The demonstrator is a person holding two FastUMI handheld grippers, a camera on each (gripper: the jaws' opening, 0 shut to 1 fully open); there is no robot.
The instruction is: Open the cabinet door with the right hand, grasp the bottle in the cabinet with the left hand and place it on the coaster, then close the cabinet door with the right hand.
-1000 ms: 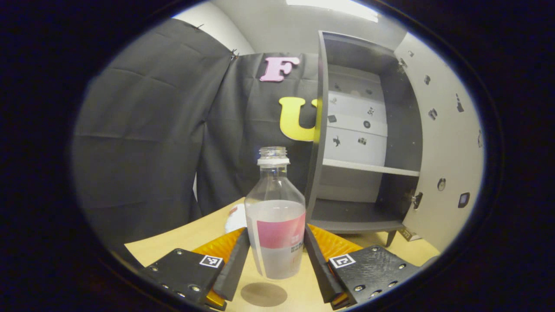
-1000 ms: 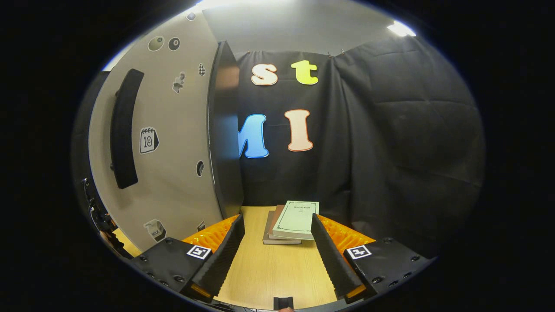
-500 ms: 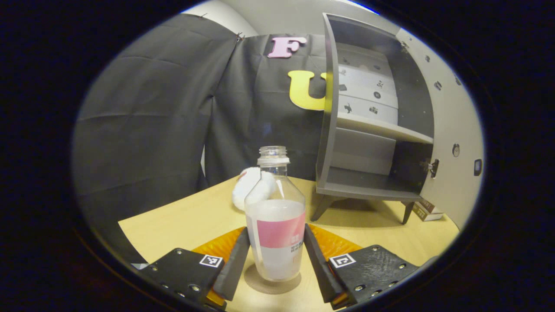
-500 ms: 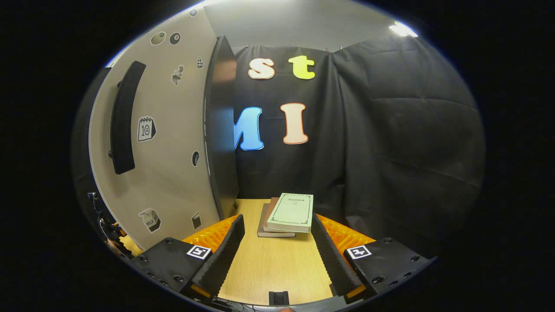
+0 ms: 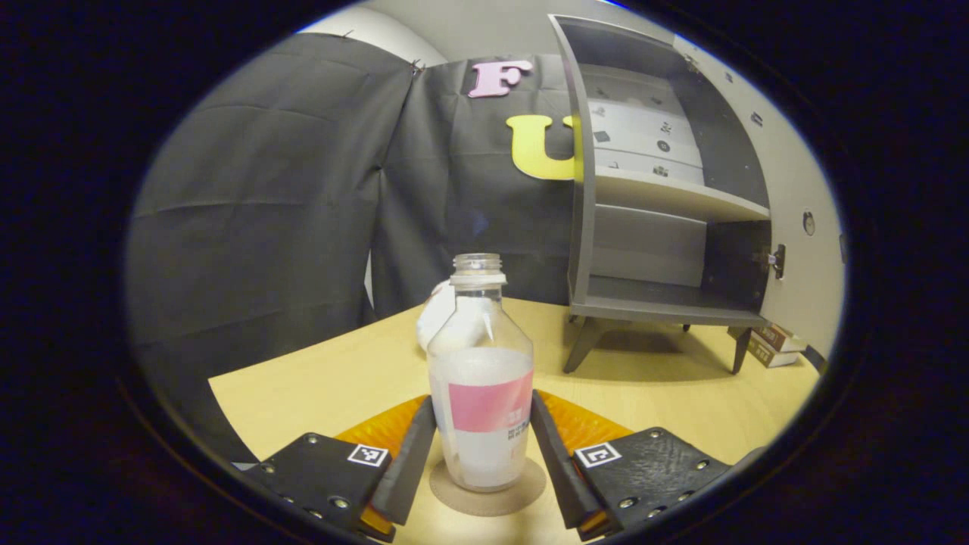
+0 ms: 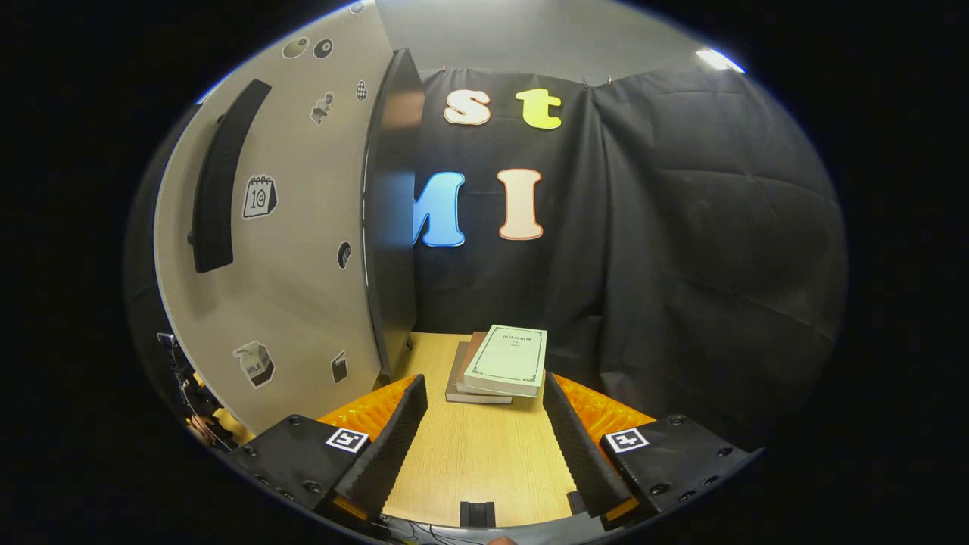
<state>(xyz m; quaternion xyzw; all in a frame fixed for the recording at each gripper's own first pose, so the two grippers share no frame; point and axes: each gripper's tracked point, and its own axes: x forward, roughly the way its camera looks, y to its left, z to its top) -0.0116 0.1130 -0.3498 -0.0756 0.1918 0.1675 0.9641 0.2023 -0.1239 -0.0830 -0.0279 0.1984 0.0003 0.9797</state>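
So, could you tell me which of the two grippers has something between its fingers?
The left gripper: its fingers flank the bottle on the coaster. The right gripper is open over bare table.

I count one bottle (image 5: 481, 378), uncapped, and one round coaster (image 5: 488, 492). One white fluffy object (image 5: 435, 318) behind the bottle; I cannot identify it. One cabinet (image 5: 651, 227) with one shelf board (image 5: 674, 200), making two compartments. One cabinet door (image 6: 288, 227) carrying one bar handle (image 6: 219, 189). Beside the cabinet's foot in the left gripper view, two small boxes (image 5: 768, 344), stacked. In the right gripper view, a pile of three books (image 6: 500, 367). One table (image 6: 477, 462).
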